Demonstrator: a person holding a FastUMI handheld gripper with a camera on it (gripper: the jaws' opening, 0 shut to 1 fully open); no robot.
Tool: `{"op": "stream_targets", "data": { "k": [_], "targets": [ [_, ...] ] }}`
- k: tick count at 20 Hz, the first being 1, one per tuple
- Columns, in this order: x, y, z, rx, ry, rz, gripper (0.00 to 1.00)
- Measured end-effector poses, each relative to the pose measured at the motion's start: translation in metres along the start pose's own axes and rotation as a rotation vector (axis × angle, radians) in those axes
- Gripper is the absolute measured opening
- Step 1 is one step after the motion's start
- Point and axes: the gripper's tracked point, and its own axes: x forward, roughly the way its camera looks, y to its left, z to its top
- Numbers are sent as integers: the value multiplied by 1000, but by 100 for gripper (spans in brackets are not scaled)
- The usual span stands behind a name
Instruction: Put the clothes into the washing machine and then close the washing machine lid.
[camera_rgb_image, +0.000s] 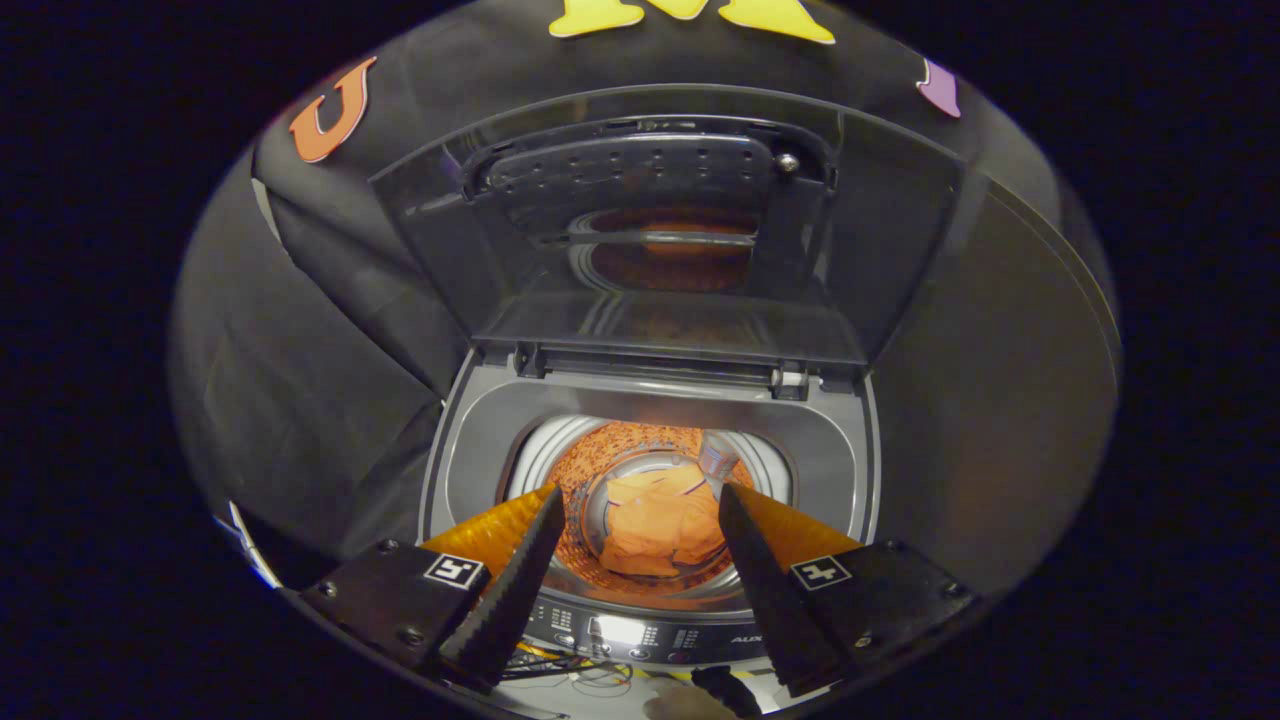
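Clothes (662, 522), an orange bundle, lie loosely crumpled at the bottom of the drum of a top-loading washing machine (838, 452). Seen along the gripper (640, 520), the bundle sits between the two fingers and well beyond and below their tips, touching neither of them.

The washing machine is grey, with a rounded rectangular top opening. Its lid (660, 225) stands raised and folded back at the rear, leaning toward the booth's black cloth wall (310, 330). The lid is dark and see-through, with a ribbed panel near its upper part, and its glossy surface carries an orange reflection of the drum. Two hinges join it to the rear edge of the machine's top.

Inside the opening, the drum (585, 470) is a metal cylinder with a perforated wall that glows orange around the clothes. A small pale fitting (716, 458) sticks out from the drum wall on the right, just above the bundle.

The control panel (640, 632) runs along the front edge of the machine, between the finger bases, with one bright lit spot and rows of small markings.

The gripper's fingers are spread wide apart, holding nothing, and both point down toward the open drum. Each finger mount carries a small square black-and-white marker (454, 571).

Thin wires (575, 672) lie tangled just below the control panel.
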Motion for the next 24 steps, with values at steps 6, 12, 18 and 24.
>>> {"op": "stream_targets", "data": {
  "k": [6, 12, 18, 24],
  "targets": [
    [-10, -3, 2, -1, -22, -8, 97],
    [-28, -7, 20, -7, -88, -18, 97],
    [-62, -3, 64, -64, -227, -33, 96],
    [-106, 11, 128, -124, -415, -38, 97]
  ]
}}
